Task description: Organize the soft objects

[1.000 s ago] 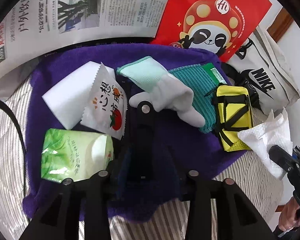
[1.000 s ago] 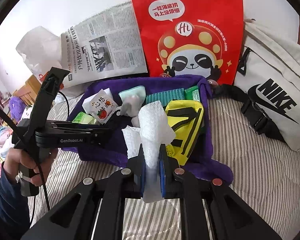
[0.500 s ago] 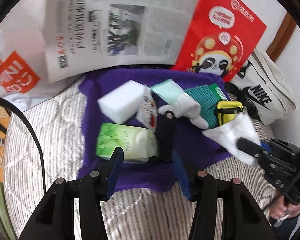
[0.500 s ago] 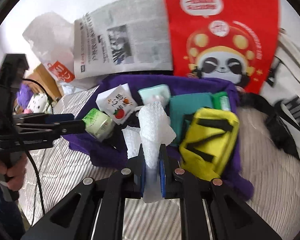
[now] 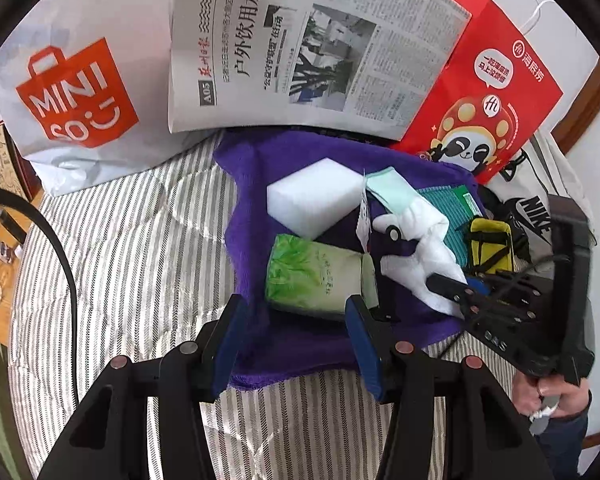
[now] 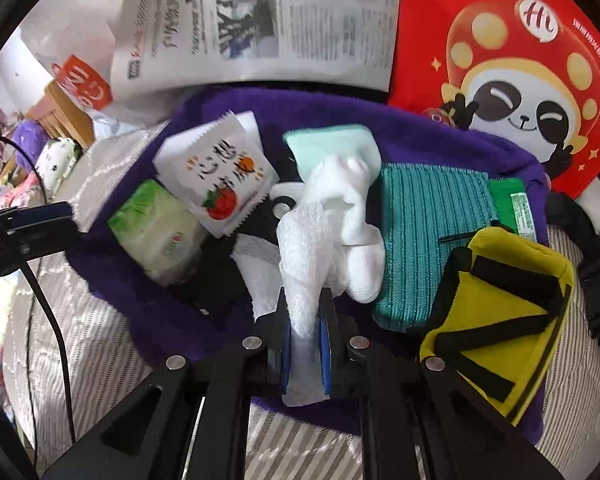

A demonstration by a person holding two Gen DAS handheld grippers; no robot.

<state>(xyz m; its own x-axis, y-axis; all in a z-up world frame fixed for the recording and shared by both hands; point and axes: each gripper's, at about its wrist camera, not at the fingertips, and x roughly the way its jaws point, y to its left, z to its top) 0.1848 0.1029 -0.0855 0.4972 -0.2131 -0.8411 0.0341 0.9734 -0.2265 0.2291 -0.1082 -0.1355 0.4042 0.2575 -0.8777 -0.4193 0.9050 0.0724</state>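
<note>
Home bedroom. Striped quilted bedspread [image 5: 132, 248] covers a bed, with a purple towel [image 5: 300, 344] spread on it. Propped against the white wall [image 5: 556, 16] behind: a white MINISO shopping bag [image 5: 72, 92], a newspaper [image 5: 300, 48], a red panda-print paper bag [image 5: 480, 92], a Nike tote [image 5: 536, 200]. Plush toys [image 6: 56, 156] and wooden furniture [image 6: 60, 116] beside the bed, blurred.

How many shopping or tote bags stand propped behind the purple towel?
3: the white Miniso bag at far left, the red panda bag right of the newspaper, the white Nike tote at far right. Others may be hidden.
</note>
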